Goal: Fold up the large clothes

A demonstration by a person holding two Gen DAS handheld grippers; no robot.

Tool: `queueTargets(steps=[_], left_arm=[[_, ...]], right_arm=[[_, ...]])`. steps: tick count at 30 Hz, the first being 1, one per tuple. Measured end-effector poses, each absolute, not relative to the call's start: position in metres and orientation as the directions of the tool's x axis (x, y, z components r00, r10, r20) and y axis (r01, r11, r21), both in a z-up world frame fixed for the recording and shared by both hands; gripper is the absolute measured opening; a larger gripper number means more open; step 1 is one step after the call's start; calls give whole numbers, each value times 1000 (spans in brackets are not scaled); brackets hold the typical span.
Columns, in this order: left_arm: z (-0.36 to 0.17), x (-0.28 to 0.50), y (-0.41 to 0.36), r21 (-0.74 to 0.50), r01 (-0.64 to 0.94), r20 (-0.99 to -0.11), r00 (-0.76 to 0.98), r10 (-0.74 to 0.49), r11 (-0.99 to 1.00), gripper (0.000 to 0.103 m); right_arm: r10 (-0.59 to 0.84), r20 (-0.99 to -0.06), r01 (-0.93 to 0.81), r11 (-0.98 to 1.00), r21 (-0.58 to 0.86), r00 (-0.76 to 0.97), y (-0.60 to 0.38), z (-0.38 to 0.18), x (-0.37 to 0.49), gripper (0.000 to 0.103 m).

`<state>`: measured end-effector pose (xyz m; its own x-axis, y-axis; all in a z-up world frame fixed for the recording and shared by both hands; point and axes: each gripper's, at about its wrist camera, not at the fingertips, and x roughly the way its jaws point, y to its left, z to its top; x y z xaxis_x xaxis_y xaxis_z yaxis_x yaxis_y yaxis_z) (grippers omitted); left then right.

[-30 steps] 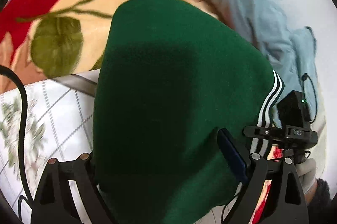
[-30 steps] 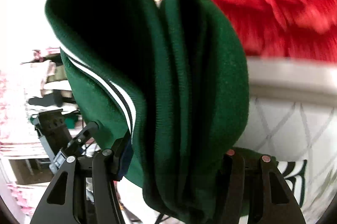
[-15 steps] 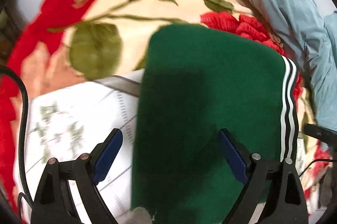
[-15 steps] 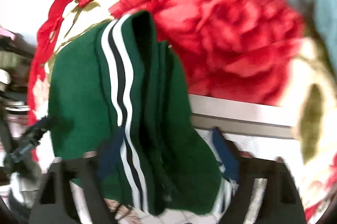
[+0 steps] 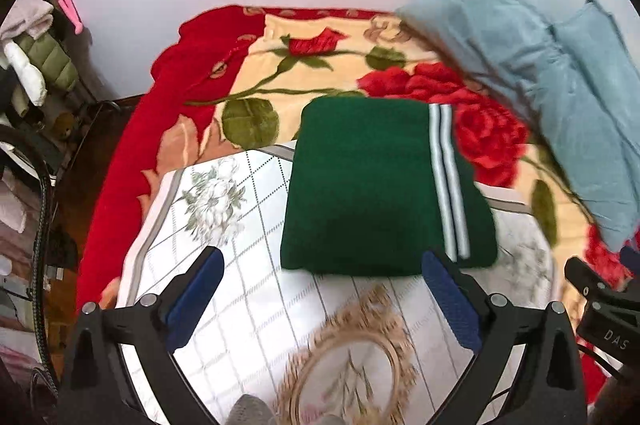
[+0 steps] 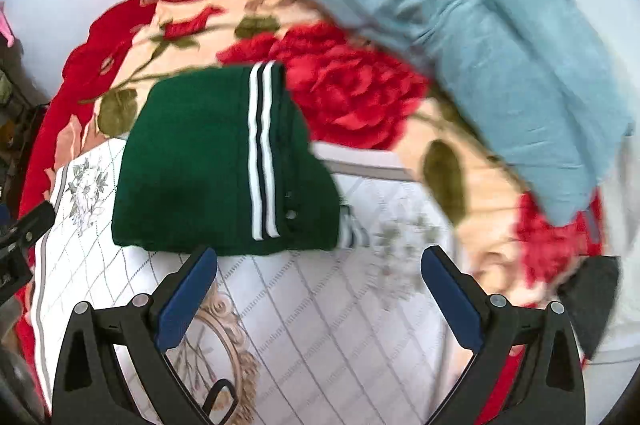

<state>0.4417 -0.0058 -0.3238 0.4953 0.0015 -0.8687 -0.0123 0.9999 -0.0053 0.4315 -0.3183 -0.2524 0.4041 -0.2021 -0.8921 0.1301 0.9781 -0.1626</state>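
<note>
A dark green garment with two white stripes (image 5: 372, 185) lies folded into a rectangle, half on the white patterned cloth (image 5: 240, 285) and half on the red rose blanket. It also shows in the right wrist view (image 6: 200, 161). My left gripper (image 5: 320, 277) is open and empty, just in front of the garment's near edge. My right gripper (image 6: 320, 273) is open and empty, in front of the garment's near right corner. The right gripper's body shows at the right edge of the left wrist view (image 5: 604, 309).
A red, cream and green rose blanket (image 5: 320, 65) covers the bed. A pale blue garment (image 5: 560, 85) lies heaped at the back right, also in the right wrist view (image 6: 520, 65). Clutter and hanging clothes (image 5: 36, 57) stand left of the bed.
Both grippers have let go of the green garment and pulled back. The garment, held up a second ago, now lies folded flat on the bed.
</note>
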Motion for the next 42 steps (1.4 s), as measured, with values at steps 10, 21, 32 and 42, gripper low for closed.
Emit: queueTargets(steps=[10, 21, 32, 42], left_arm=[[-176, 330, -23, 6, 5, -807, 590, 2, 1000, 101], [-71, 231, -19, -1, 11, -716, 698, -8, 1000, 101], [-36, 178, -17, 5, 2, -663, 748, 2, 1000, 101], [-29, 152, -15, 10, -22, -642, 766, 23, 1000, 101]], right_arm=[[-268, -812, 191, 962, -196, 518, -317, -73, 284, 103], [-237, -712, 180, 971, -157, 661, -296, 77, 151, 103], [-220, -659, 153, 975, -159, 719, -278, 127, 79, 103], [-215, -642, 147, 976, -158, 736, -276, 141, 57, 103]])
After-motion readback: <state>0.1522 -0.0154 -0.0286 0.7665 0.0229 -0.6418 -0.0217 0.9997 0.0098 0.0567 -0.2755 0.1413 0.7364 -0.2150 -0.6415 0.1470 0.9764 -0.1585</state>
